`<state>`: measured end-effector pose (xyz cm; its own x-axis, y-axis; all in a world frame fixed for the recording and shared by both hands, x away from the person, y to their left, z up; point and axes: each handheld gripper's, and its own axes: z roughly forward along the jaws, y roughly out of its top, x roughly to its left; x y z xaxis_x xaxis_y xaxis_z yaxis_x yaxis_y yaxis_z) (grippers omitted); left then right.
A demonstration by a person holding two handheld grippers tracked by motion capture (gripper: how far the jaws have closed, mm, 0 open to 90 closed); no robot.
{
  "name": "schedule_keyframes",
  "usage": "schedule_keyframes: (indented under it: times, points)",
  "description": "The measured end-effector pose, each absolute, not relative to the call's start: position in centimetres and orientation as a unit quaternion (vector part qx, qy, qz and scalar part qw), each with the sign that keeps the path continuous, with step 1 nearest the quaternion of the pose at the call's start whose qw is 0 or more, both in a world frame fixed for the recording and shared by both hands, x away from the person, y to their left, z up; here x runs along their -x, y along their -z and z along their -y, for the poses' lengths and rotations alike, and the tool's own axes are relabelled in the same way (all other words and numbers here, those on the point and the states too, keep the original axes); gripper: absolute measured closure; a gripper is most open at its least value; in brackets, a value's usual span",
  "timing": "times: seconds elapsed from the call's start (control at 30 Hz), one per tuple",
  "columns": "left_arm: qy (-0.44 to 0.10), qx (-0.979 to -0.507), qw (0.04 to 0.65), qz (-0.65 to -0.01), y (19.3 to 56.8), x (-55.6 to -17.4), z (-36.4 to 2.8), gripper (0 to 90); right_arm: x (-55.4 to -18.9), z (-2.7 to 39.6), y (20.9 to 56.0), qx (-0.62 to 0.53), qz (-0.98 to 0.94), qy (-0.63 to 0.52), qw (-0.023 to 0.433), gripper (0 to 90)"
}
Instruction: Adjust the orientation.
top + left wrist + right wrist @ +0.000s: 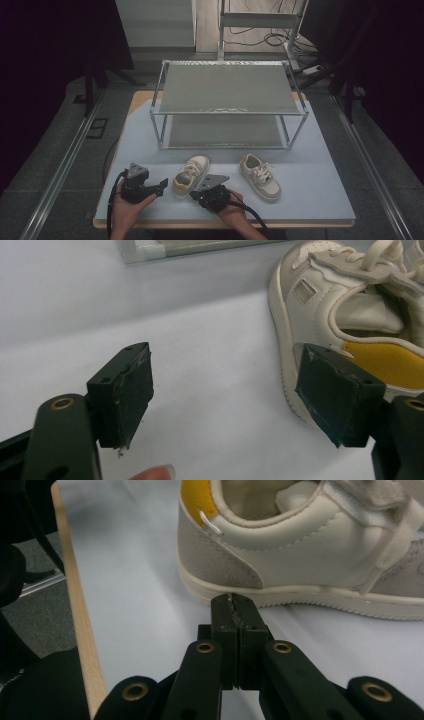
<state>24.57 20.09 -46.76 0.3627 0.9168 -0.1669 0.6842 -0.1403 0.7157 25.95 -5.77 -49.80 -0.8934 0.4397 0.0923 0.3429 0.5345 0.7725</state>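
Right gripper [235, 600] clenched, empty, its tips just short of the cream sneaker [310, 545] sole. Left gripper [225, 390] released, heel beside 1 pad.

The left shoe [191, 175] is cream with pale grey side panels and a mustard-yellow heel lining. The right shoe [260, 176] is cream and light grey with white laces. Both hand-held grippers, left [161, 185] and right [194, 194], are black. The surface [320, 190] is pale blue-grey with a light wooden edge. The rack [227, 95] is silvery grey.
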Motion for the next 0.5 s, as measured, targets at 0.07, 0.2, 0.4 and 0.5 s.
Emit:
schedule_keyframes:
  times: [0.07,0.2,0.4,0.5]
  points:
    - [-0.158,-0.738,0.370,-0.542,46.8,-24.6,-20.2,22.5,-25.8,6.1,49.6,-0.223,-0.874,-0.428,0.063,88.3]
    - [-0.159,-0.736,0.370,-0.545,46.7,-24.5,-20.4,22.5,-25.2,8.2,48.7,-0.234,-0.865,-0.437,0.076,88.3]
    - [-0.159,-0.734,0.376,-0.543,46.4,-24.2,-20.5,22.5,-23.3,13.9,47.4,-0.272,-0.846,-0.445,0.114,87.0]
    - [-0.161,-0.732,0.377,-0.544,46.3,-24.1,-20.6,22.5,-22.8,17.3,47.0,-0.309,-0.830,-0.446,0.132,87.1]
